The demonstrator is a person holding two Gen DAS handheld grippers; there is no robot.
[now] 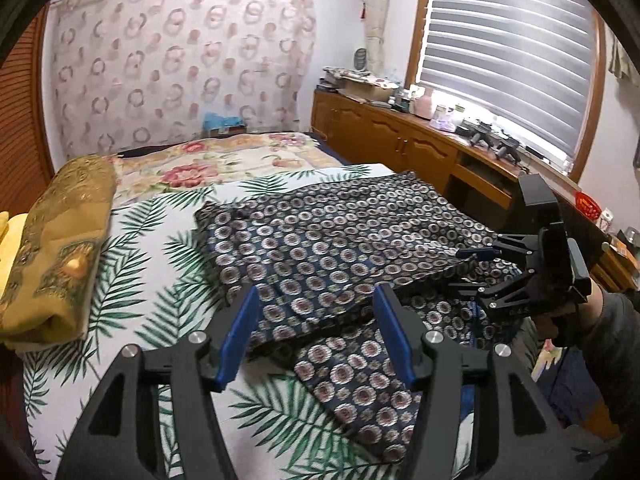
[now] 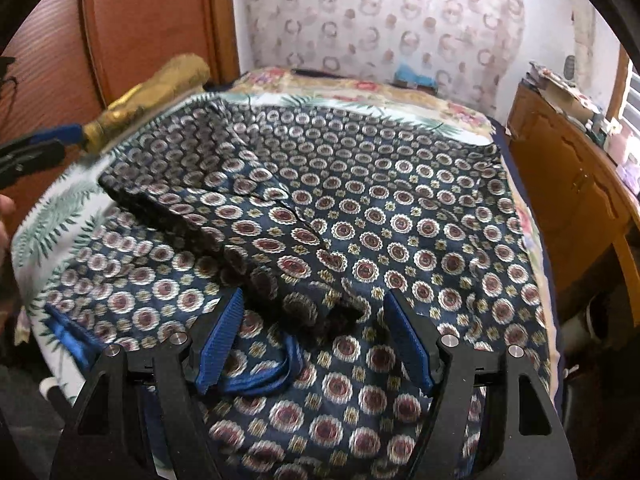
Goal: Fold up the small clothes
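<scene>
A fold appears to be partly made: the navy garment printed with round red-and-cream medallions (image 1: pixel 340 240) is spread on the palm-leaf bedsheet (image 1: pixel 132 264) in the middle of the bed, with one panel already laid over itself and a loose flap trailing toward the near edge. At the far left, a rolled ochre-gold patterned cloth (image 1: pixel 60 248) is lying along the bed's left side, well apart from the garment and not in the way. The left gripper (image 1: pixel 316 336) is held released above the near left part of the garment, its blue-padded jaws spread wide with nothing between them. Further right, the right gripper (image 2: pixel 316 340) is likewise spread open and empty, poised just over a dark bunched fold and a blue cord loop (image 2: pixel 276 376) at the garment's near edge. The next move is judged to call for both grippers to be closed on the near hem or flap, so that it can be carried over the far half; the crumpled ridge between them should be flattened first, and the cord could be snagged. To the far right, a wooden cabinet (image 1: pixel 400 140) cluttered with small items is standing under the blinds.
</scene>
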